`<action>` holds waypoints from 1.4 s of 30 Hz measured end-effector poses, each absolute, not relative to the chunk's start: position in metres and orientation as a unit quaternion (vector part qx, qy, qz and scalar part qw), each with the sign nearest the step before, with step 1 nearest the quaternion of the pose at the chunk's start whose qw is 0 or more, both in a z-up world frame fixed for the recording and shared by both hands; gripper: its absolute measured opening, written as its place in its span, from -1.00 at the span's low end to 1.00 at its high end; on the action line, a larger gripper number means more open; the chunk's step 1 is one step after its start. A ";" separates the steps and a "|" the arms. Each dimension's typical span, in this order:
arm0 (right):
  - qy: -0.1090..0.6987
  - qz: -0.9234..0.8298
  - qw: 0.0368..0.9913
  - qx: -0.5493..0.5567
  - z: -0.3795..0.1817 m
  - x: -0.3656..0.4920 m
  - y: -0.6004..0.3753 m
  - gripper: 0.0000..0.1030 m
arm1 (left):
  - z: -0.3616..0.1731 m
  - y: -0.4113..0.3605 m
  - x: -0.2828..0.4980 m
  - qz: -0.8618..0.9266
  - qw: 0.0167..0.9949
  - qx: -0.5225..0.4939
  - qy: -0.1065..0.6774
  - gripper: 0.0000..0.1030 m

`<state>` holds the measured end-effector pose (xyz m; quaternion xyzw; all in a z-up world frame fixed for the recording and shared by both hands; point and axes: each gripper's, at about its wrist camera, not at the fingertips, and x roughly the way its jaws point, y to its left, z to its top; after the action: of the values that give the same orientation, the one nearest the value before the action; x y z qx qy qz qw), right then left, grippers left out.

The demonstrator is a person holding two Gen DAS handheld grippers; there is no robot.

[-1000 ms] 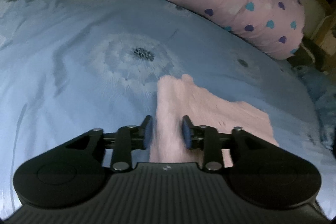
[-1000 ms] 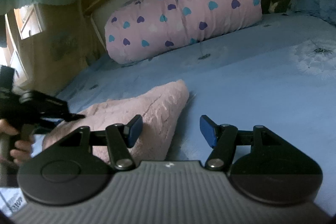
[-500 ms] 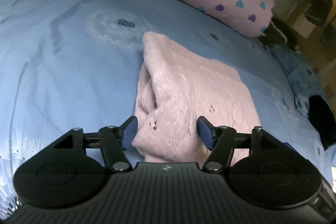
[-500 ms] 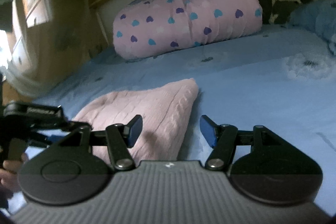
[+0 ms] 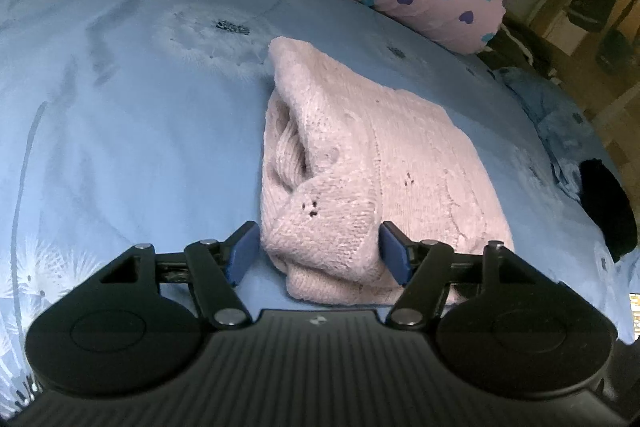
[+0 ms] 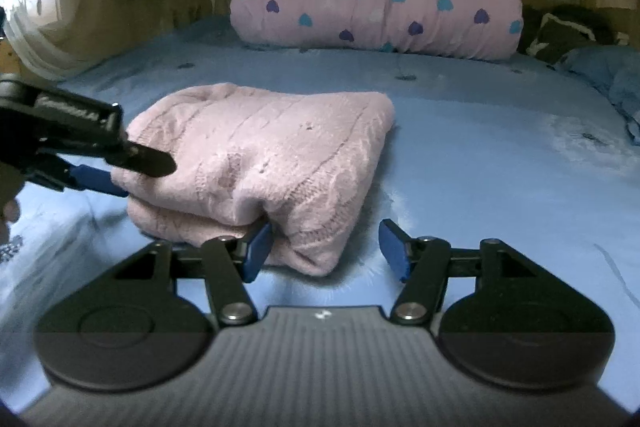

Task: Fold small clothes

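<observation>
Left wrist view — my left tongs (image 5: 316, 251) straddle the folded pink sweater (image 5: 372, 167), having just narrowed; right tongs (image 6: 324, 247) apart — next, squaring edges.

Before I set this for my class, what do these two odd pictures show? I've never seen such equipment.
No robot: a person holds a two-finger gripper in each hand, each with a wide-angle camera looking along its fingers. One picture is from the left gripper, the other from the right gripper; the black shapes below are the tools themselves. On the blue bed sheet lies a folded pink sweater, a heart-patterned quilt roll behind it. The left gripper's jaws have just been closing around the sweater's near corner, but a gap shows beside one pad, so nothing is gripped. The right gripper is open, one finger beside the sweater's edge.
</observation>
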<state>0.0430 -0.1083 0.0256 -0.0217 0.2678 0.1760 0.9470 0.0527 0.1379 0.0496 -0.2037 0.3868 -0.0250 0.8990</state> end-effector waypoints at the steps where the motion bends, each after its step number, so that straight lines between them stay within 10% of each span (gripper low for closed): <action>1: 0.269 0.173 0.947 -0.022 0.025 0.046 -0.107 0.10 | 0.049 0.139 0.054 -0.031 0.898 -0.208 0.387 -0.04; 5: 0.271 0.166 0.948 -0.005 0.032 0.052 -0.103 -0.47 | 0.057 0.141 0.045 -0.023 0.902 -0.199 0.381 -0.38; 17: 0.298 0.167 0.940 -0.028 0.020 0.032 -0.106 -0.50 | 0.048 0.153 0.040 -0.021 0.882 -0.218 0.418 -0.13; 27: 0.321 0.186 0.928 -0.014 0.033 0.026 -0.113 -0.17 | 0.077 0.147 0.037 -0.031 0.903 -0.219 0.369 0.47; 33: 0.292 0.200 0.933 0.059 0.061 0.026 -0.136 0.33 | 0.079 0.142 0.049 -0.022 0.905 -0.224 0.362 0.63; 42: 0.315 0.205 0.908 0.183 0.058 0.072 -0.156 0.46 | 0.062 0.139 0.074 -0.019 0.898 -0.219 0.382 0.79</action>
<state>0.0721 -0.1561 0.0582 0.1827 0.3155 0.2051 0.9083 0.0739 0.1387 0.0617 -0.2186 0.3816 -0.0186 0.8979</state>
